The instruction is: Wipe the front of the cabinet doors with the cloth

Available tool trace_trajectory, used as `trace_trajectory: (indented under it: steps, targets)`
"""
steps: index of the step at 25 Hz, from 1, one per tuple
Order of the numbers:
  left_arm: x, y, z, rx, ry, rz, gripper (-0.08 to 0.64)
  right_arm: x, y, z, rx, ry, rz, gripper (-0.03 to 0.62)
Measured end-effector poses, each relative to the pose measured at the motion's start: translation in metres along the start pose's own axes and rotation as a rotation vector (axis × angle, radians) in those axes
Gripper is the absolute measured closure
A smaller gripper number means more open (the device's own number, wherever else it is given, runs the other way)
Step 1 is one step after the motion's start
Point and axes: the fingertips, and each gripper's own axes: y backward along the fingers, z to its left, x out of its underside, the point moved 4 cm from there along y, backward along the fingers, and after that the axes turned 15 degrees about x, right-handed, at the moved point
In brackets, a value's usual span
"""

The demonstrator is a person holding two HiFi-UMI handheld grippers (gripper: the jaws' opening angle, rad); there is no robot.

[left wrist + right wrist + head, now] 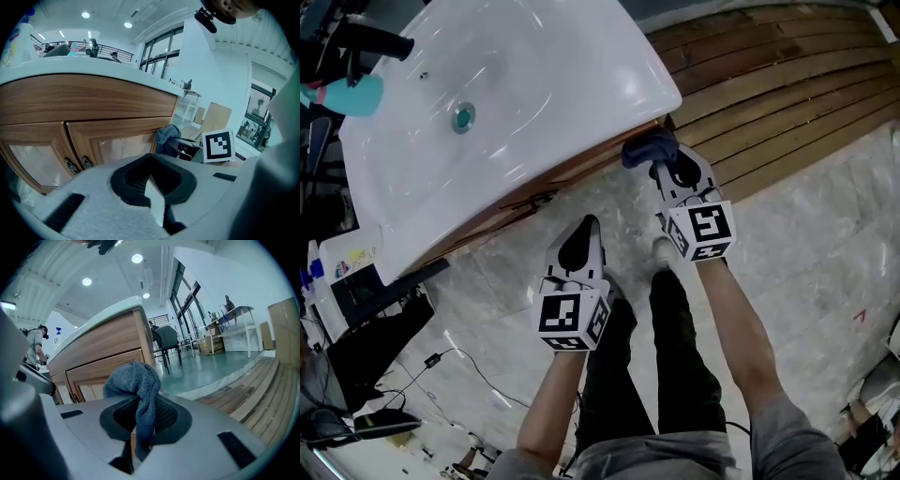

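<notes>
Fingers (165, 414) of our right gripper (140, 427) are clamped on the blue cloth (136, 380), which bunches above the jaws and hangs down between them. Fingers (129, 180) of our left gripper (151, 180) meet at their tips with nothing between them.

From the head view, pale marble floor (825, 244) lies under us, with wooden decking (769, 66) on the far right. We see the big white washbasin (534, 75) at far left, sitting on the wooden cabinet (84, 101). Our own legs in dark trousers (675, 375) stand near the bottom of that view.

Both cabinet doors (117, 145) show in the left gripper view, with panelled fronts and dark ornate handles (86, 162) where they meet. We hold the cloth right up against the right end of the cabinet front, just under the basin's rim, while the left gripper hangs apart from the cabinet, nearer to us.

On the basin we can make out a teal bottle (352, 94) at the far left and the small round drain (463, 117).
</notes>
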Motion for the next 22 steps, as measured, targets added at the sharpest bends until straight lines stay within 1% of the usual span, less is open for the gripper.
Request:
trace_trajectory:
  steps: [5, 10, 16, 22]
  targets:
    - [0.001, 0.004, -0.005, 0.003, -0.005, 0.001, 0.552, 0.001, 0.013, 0.001, -0.006, -0.004, -0.013, 0.545]
    - [0.003, 0.018, -0.006, 0.006, -0.002, -0.002, 0.552, 0.001, 0.035, 0.009, -0.009, -0.006, -0.021, 0.545]
    - [0.009, 0.042, -0.01, 0.025, -0.006, 0.0, 0.552, 0.0, 0.075, 0.032, -0.029, 0.01, -0.034, 0.545]
    - [0.019, 0.064, -0.004, 0.027, -0.004, 0.002, 0.552, 0.011, 0.102, 0.063, -0.06, 0.024, -0.031, 0.545]
